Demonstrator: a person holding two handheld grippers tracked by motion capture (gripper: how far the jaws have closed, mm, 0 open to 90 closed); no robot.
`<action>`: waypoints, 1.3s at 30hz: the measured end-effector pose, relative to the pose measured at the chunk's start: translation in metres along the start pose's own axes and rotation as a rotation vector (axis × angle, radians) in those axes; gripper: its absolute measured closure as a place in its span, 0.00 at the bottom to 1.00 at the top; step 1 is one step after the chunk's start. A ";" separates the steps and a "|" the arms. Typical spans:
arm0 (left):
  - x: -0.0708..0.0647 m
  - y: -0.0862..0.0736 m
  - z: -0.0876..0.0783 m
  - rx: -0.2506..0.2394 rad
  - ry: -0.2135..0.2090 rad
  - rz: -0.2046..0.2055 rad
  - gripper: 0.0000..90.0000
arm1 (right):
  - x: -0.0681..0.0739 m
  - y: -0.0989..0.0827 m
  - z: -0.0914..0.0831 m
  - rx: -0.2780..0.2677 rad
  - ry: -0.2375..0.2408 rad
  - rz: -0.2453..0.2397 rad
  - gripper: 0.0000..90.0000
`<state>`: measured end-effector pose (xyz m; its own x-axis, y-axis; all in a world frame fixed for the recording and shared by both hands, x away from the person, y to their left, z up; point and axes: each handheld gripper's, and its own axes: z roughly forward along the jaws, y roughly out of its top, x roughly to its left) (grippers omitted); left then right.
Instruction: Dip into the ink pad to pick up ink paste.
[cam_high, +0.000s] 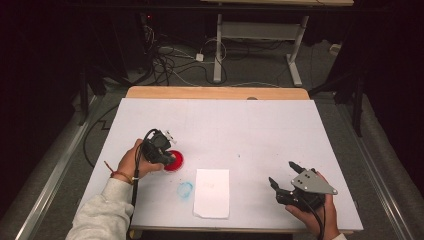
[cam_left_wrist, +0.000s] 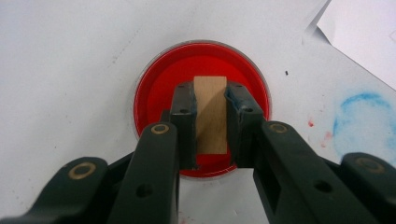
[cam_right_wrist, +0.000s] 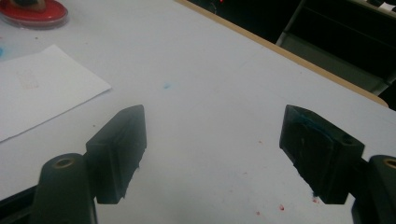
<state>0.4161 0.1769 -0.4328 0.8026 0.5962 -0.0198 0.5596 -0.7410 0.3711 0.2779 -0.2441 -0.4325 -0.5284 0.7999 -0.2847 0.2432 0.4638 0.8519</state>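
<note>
Your left gripper (cam_left_wrist: 210, 100) has its fingers clamped on a wooden stamp block (cam_left_wrist: 210, 114), held over the red ink pad (cam_left_wrist: 156, 93) directly beneath them. Your right gripper (cam_right_wrist: 212, 149) rests with its fingers wide apart above the bare counter (cam_right_wrist: 210, 70), the paper sheet (cam_right_wrist: 42, 88) beyond its one finger.

White surface (cam_high: 260, 130) carries a dish and a sheet.
A red dish (cam_high: 174, 160) sits left of a white paper sheet (cam_high: 212, 192); a blue smudge (cam_high: 185, 189) lies between them.
</note>
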 end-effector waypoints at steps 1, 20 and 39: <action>0.000 0.000 0.000 -0.002 -0.003 0.000 0.82 | 0.000 0.000 0.000 -0.001 0.001 0.003 0.26; -0.014 0.000 -0.045 -0.113 0.041 0.008 0.82 | 0.000 0.000 -0.003 -0.009 -0.003 -0.008 0.26; -0.024 0.001 -0.058 -0.110 0.063 0.052 0.82 | 0.000 -0.001 -0.003 -0.011 -0.003 -0.013 0.26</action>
<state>0.3857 0.1797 -0.3779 0.8133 0.5789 0.0586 0.4891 -0.7347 0.4701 0.2752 -0.2454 -0.4316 -0.5293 0.7946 -0.2973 0.2273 0.4704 0.8527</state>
